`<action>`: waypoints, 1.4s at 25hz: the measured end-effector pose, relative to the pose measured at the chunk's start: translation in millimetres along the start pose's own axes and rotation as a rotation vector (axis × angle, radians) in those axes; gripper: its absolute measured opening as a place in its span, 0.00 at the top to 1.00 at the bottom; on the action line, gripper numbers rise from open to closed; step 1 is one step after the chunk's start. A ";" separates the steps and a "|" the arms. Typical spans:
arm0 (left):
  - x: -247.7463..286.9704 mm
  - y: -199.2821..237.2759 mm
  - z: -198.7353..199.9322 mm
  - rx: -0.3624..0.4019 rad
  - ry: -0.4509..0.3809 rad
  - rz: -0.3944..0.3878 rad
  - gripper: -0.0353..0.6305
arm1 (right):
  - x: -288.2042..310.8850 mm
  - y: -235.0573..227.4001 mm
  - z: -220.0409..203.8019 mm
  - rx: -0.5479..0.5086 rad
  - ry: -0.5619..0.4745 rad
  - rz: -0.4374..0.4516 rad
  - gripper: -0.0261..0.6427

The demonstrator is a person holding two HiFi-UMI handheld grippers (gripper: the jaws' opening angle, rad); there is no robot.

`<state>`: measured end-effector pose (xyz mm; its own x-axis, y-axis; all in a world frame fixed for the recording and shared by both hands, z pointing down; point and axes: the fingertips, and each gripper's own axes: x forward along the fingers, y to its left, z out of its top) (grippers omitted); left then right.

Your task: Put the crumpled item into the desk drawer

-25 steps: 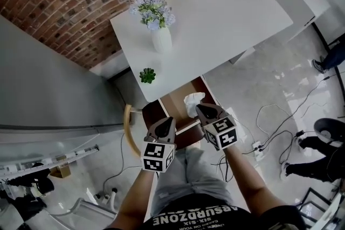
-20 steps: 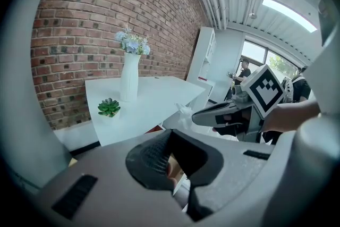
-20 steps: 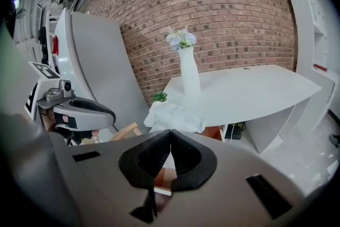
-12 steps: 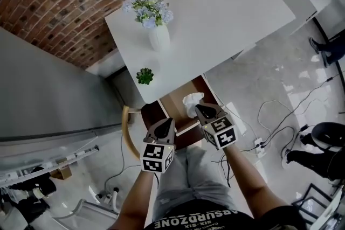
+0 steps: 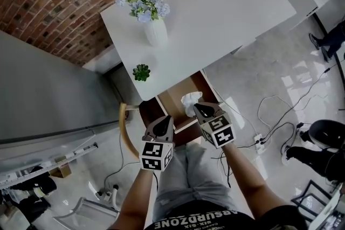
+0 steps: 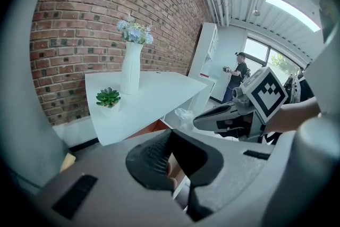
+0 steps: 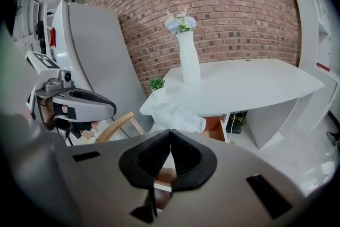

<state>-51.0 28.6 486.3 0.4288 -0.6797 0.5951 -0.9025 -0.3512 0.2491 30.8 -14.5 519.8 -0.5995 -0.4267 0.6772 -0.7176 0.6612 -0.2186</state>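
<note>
The crumpled white item (image 5: 191,100) hangs over the open wooden drawer (image 5: 173,98) beneath the white desk (image 5: 215,13). My right gripper (image 5: 200,109) is shut on its near edge. In the right gripper view the crumpled item (image 7: 175,114) bulges just past the closed tips of the right gripper (image 7: 170,132). My left gripper (image 5: 166,123) sits to the left by the drawer's front, shut and holding nothing. The left gripper view shows its jaws (image 6: 171,133) closed, and beyond them the right gripper (image 6: 199,120) with the crumpled item (image 6: 184,114) at its tip.
A white vase of flowers (image 5: 154,31) and a small green plant (image 5: 141,72) stand on the desk's left part. A curved wooden chair back (image 5: 125,129) is left of the drawer. Cables and a power strip (image 5: 260,145) lie on the floor at right, near a person (image 5: 321,143).
Both grippers and the crumpled item stay in about the same place over the drawer. Only the head view has shifted a little.
</note>
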 end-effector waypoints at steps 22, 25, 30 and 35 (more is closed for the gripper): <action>22.3 0.7 -28.3 -0.028 0.024 -0.005 0.95 | 32.7 -10.0 -31.9 -0.021 0.064 0.018 0.96; 26.3 0.2 -31.2 -0.026 0.030 -0.009 0.95 | 37.9 -10.1 -34.1 -0.029 0.070 0.024 0.96; 28.1 0.2 -33.4 -0.026 0.034 -0.011 0.95 | 43.3 -7.4 -38.1 -0.040 0.080 0.032 0.96; 29.2 2.3 -39.2 -0.029 0.044 -0.009 0.95 | 48.4 -5.8 -44.8 -0.052 0.095 0.035 0.96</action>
<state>-42.1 33.2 534.2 0.4354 -0.6475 0.6255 -0.8997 -0.3379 0.2764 21.8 -11.3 585.3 -0.5857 -0.3443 0.7338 -0.6763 0.7066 -0.2083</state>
